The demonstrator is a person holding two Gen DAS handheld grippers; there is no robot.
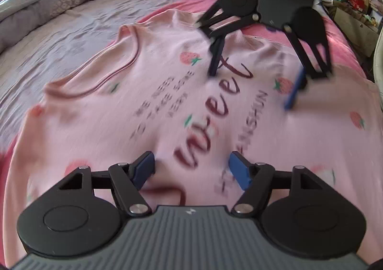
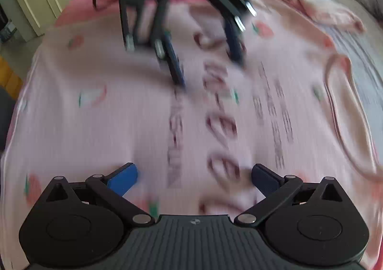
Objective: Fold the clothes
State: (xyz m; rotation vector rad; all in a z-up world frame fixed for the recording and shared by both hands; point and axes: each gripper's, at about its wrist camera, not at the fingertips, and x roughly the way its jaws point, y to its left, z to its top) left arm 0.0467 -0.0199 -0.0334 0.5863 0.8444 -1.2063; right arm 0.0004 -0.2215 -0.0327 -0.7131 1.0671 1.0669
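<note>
here both grippers, left (image 1: pixel 191 169) and right (image 2: pixel 194 181), hang wide-jawed and empty over the pink shirt (image 1: pixel 143 107).

1. The left wrist camera sits just behind the left claw (image 1: pixel 191 169). It looks down and forward at the pink shirt (image 1: pixel 95 126) on the bed (image 1: pixel 59 37), from close up.
2. The right wrist camera sits just behind the right claw (image 2: pixel 194 180). It also looks steeply down at the shirt, close up.
3. The two cameras face each other. Both see the shirt's printed words, and each sees the other claw at the far side.
</note>
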